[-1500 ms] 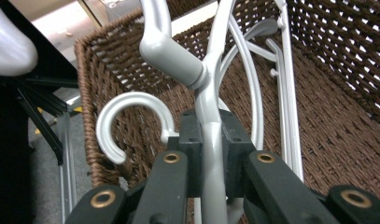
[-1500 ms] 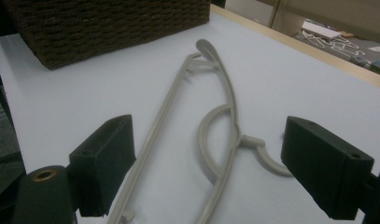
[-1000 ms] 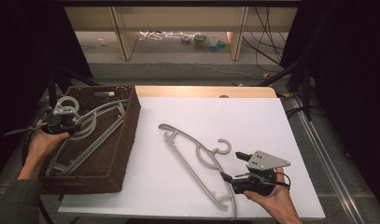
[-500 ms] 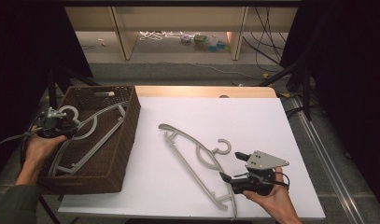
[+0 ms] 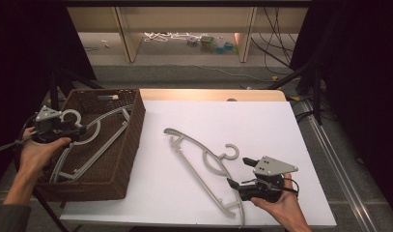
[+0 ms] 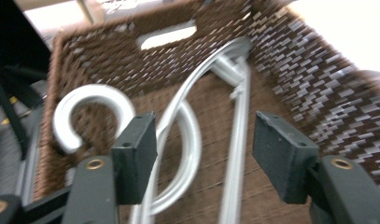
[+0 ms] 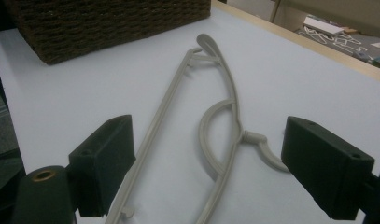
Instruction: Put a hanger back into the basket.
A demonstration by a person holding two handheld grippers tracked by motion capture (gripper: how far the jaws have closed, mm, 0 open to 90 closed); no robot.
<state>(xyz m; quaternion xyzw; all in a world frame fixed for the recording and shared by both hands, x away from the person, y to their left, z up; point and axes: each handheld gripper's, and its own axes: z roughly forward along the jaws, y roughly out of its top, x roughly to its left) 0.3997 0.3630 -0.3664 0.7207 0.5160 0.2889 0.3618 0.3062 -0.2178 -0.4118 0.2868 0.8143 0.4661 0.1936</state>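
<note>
**A:** What is the biggest thing on the white table [image 5: 281, 125]?

**B:** The brown wicker basket [image 5: 129, 145], a deep rectangle at the table's 9 o'clock edge. One pale grey plastic hanger [image 5: 95, 140] lies inside it, slanting across the woven floor, its round hook [image 6: 92, 109] up near the basket's 10 o'clock corner.

**A:** And outside the basket?

**B:** A second hanger [image 5: 203, 164], the same pale grey, lies flat on the bare table toward 5 o'clock, well apart from the basket. It has a curved shoulder bar, a straight lower bar and a small open hook [image 5: 231, 151] pointing toward 3 o'clock.

**A:** Where are the person's tools?

**B:** The left gripper [image 6: 204, 158] hangs over the basket at its 9 o'clock side. Its jaws have just been opening and now stand spread. In the left gripper view the hanger's bars run below and between the pads, with the pads pressing on nothing.

**A:** The right one?

**B:** The right gripper [image 7: 222, 168], held at 5 o'clock in the high view [image 5: 242, 175], points toward 9 o'clock at the table hanger. Its jaws are spread wide, straddling the hanger's near end and hook, pinching nothing; the hanger lies on the table under the gap.
</note>
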